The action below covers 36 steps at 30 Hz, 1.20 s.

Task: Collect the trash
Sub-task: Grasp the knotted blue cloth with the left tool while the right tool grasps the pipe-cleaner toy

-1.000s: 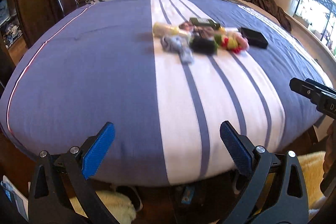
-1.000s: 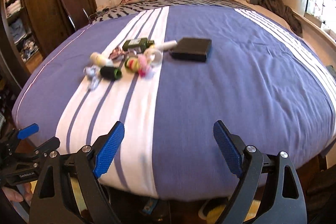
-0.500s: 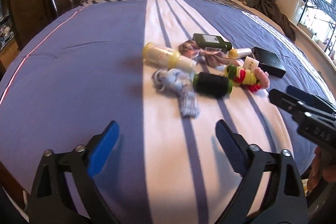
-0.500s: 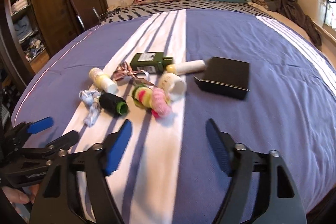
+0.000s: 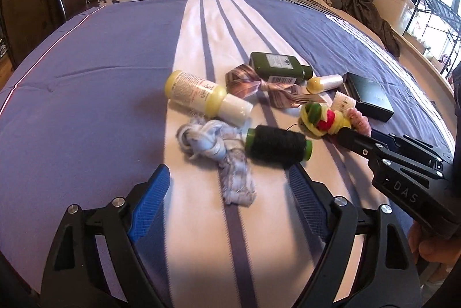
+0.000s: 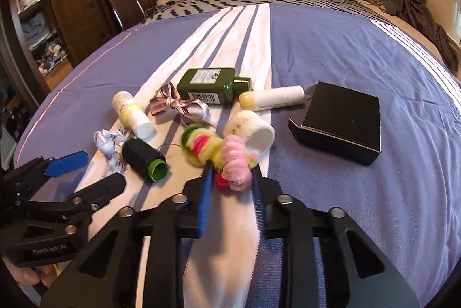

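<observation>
Your right gripper (image 6: 232,171) is closing its jaws around the pink fuzzy end of the bundle of hair ties (image 6: 222,153) — the blue pads sit on either side of the fluff, and whether they already press on it you cannot tell from here. Your left gripper (image 5: 229,187) has its jaws wide, narrowing slightly, with the tail of the pale blue rag (image 5: 219,152) lying between the fingertips, untouched.

All the clutter sits in one cluster on the white stripe of the bedspread (image 6: 360,54). The black thread spool (image 5: 278,146) lies just beside the rag, and the yellow-capped bottle (image 5: 201,96) just beyond it. Farther back come the striped ribbon (image 5: 259,84), the green bottle (image 6: 210,84) and the small white tube (image 6: 273,100). The roll of tape (image 6: 252,129) touches the hair ties — the black box (image 6: 343,120) lies apart to their right.
</observation>
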Each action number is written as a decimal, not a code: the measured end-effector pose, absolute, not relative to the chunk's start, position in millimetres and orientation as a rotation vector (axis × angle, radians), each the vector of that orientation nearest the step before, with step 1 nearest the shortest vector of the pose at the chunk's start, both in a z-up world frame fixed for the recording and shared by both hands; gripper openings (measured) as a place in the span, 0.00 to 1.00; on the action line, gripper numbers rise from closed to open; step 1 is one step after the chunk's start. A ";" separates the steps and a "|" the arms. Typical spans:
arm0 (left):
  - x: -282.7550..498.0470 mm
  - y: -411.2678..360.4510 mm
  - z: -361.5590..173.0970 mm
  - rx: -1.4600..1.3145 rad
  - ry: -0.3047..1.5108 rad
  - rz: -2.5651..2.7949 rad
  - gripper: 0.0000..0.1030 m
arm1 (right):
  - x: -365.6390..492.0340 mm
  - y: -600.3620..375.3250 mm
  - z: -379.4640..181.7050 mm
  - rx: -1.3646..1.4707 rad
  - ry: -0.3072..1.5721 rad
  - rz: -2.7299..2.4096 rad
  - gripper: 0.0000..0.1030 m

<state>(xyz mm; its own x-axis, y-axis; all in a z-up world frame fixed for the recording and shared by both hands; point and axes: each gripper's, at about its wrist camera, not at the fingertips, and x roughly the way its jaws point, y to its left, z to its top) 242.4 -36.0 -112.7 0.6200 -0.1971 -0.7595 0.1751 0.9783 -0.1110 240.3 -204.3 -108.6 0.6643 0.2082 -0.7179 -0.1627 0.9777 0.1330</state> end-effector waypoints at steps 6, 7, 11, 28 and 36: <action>253.1 -50.2 -110.4 -0.055 0.882 -0.247 0.82 | 230.3 -220.1 -102.0 0.037 0.781 0.148 0.21; 255.0 -53.2 -110.3 -0.060 0.883 -0.248 0.86 | 227.7 -225.0 -100.4 0.039 0.775 0.140 0.21; 265.6 -62.9 -110.1 -0.078 0.888 -0.230 0.91 | 223.1 -234.5 -98.9 0.044 0.768 0.136 0.21; 276.7 -53.2 -126.2 0.006 0.907 -0.153 0.69 | 224.0 -229.7 -106.0 0.062 0.770 0.159 0.21; 260.9 -29.5 -123.7 -0.035 0.899 -0.174 0.08 | 208.8 -220.5 -98.3 0.064 0.755 0.180 0.21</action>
<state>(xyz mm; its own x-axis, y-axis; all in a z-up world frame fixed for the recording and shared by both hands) 260.9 -29.5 -123.7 0.6091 -0.1657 -0.7756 0.1363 0.9853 -0.1035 208.8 -220.5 -98.3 0.7139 0.1851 -0.6754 -0.1393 0.9827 0.1221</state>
